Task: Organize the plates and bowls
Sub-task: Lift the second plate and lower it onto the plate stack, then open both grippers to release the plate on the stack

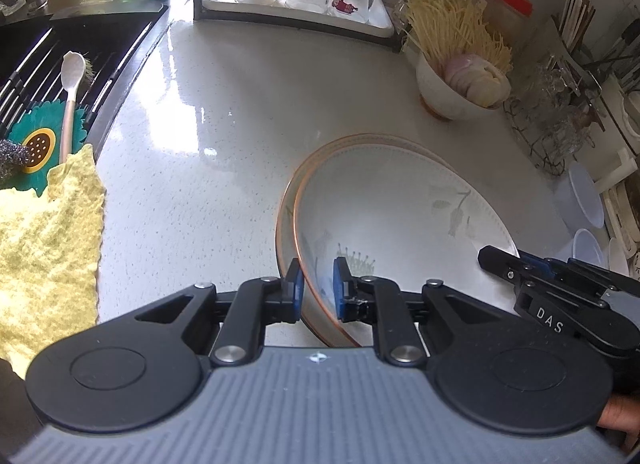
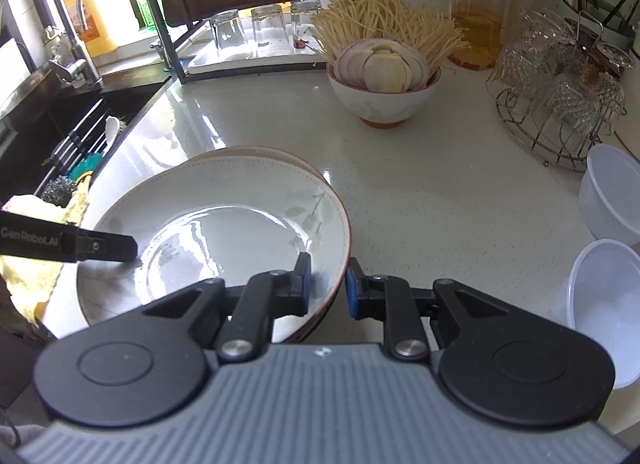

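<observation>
From the left wrist, the left tool (image 1: 318, 288) clamps the near rim of the top plate (image 1: 400, 200), stacked on another on the surface (image 1: 208, 152). From the right wrist, the right tool (image 2: 328, 284) straddles that plate's (image 2: 224, 200) rim, pads apart; a bowl (image 2: 384, 100) near the far edge holds noodles (image 2: 380, 20) and sliced onion (image 2: 380, 64).

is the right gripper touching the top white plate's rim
Cannot tell. In the right wrist view the right gripper straddles the rim of the top white floral plate, but slight gaps seem to remain beside both jaws.

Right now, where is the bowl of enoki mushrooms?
The bowl of enoki mushrooms stands at the back of the countertop, between the tray of glasses and the red-lidded jar.
</observation>
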The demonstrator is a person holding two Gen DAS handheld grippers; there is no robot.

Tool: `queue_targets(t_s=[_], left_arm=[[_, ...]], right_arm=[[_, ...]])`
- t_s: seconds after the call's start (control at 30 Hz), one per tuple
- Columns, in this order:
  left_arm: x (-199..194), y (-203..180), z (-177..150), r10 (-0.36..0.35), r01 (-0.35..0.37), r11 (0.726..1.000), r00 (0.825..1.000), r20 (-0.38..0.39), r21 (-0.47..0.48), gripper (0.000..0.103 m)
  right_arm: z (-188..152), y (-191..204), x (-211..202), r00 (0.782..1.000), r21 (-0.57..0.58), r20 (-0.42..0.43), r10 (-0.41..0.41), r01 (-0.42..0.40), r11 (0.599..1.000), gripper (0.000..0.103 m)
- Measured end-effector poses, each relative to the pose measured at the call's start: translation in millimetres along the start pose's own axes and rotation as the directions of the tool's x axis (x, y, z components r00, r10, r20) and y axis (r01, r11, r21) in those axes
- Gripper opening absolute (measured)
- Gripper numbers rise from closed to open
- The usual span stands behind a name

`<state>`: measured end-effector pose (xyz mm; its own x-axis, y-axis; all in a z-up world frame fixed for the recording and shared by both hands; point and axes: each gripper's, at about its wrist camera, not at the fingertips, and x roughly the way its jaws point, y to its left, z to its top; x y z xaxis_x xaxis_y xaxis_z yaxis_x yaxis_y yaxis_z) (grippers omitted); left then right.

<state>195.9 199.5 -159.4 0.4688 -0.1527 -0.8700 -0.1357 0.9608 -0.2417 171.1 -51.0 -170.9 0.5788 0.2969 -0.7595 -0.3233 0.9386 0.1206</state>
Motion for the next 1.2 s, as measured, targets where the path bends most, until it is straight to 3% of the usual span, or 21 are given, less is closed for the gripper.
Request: queue_targets(t_s=[0.43,0.63,0.87,1.2], left_arm=[[6,4,10,-0.024,0.024,1.0,1.0,-0.019,0.007,0.018],[2,4,13,-0.043,0.043,0.999,0.999,-0.016,-0.006,0.038],[-8,4,11,0.015,-0.015,1.0,1.0,0.011,-0.004,0.053],[-43,-23,14,-0.006,0.002,0.999,0.995,0.098,0.037,0.054]], right_arm=[[3,0,12,1.0,0.059,-0.024,-0.007,0.009,0.998,0.025],[6,-6,10,1.0,0.107,-0.007,-0.001,0.002,0.994,0.025],[10,-12,0,1.0,0.132,0.021,0.003,-0.006,0.991,0.025],[14,-24,-43,0.994,0.141,0.106,0.03,-0.045,0.989,0.025]])
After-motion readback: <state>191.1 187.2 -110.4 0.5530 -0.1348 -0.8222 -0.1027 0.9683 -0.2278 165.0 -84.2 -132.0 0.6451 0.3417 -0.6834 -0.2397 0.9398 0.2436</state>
